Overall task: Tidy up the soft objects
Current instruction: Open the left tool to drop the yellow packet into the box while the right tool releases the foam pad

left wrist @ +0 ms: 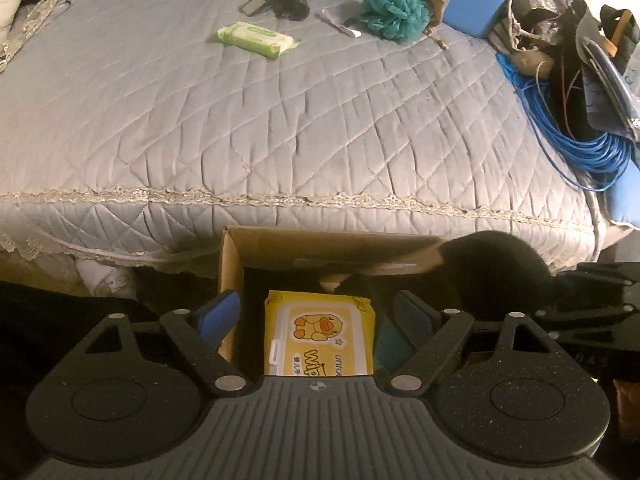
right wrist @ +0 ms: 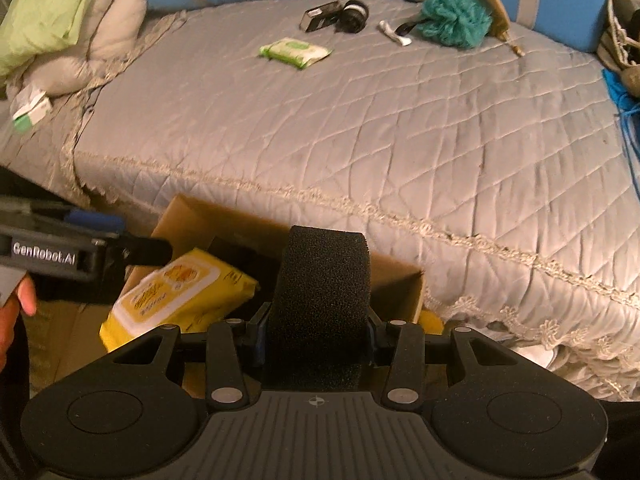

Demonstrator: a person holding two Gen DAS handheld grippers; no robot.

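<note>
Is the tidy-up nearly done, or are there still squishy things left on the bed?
Partly done. The yellow wipes pack already lies in the cardboard box. The right gripper has its jaws shut on a black sponge, held above the box. The left gripper is open and empty over the box. Still on the bed: the green wipes pack and the teal bath pouf.
</note>
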